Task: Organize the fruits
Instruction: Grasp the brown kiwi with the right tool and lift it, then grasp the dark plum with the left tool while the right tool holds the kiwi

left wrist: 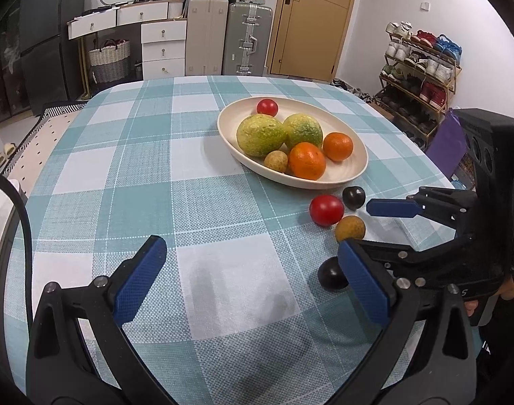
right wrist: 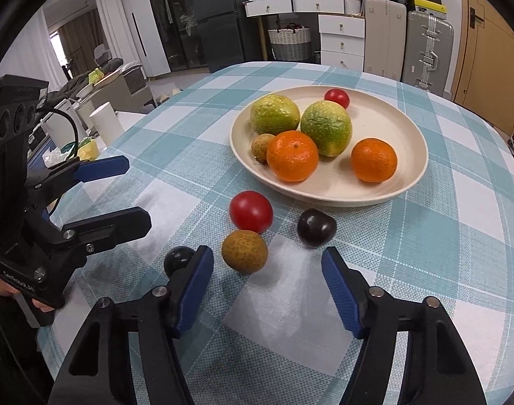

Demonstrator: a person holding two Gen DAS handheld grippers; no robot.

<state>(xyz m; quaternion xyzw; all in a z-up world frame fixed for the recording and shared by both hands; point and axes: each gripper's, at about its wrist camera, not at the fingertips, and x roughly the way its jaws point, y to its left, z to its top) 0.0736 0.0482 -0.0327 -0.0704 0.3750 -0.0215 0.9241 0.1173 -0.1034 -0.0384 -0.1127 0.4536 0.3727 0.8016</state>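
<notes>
A cream oval plate [left wrist: 351, 168] [right wrist: 402, 125] holds two green-yellow fruits, two oranges, a small brown fruit and a red tomato. On the cloth in front lie a red tomato [left wrist: 326, 210] [right wrist: 251, 211], a brown fruit [left wrist: 350, 228] [right wrist: 244, 251] and two dark plums [left wrist: 353, 197] [right wrist: 316, 227], [left wrist: 331, 274] [right wrist: 177, 260]. My left gripper [left wrist: 253, 283] is open and empty, left of the loose fruits. My right gripper [right wrist: 267, 283] is open and empty, just short of the brown fruit; it also shows in the left wrist view [left wrist: 358, 226].
The table carries a teal checked cloth [left wrist: 149, 175] [right wrist: 442, 253]. Drawers, suitcases and a door stand behind it, a shoe rack [left wrist: 419, 74] to the right. My left gripper shows at the left edge of the right wrist view [right wrist: 122, 195].
</notes>
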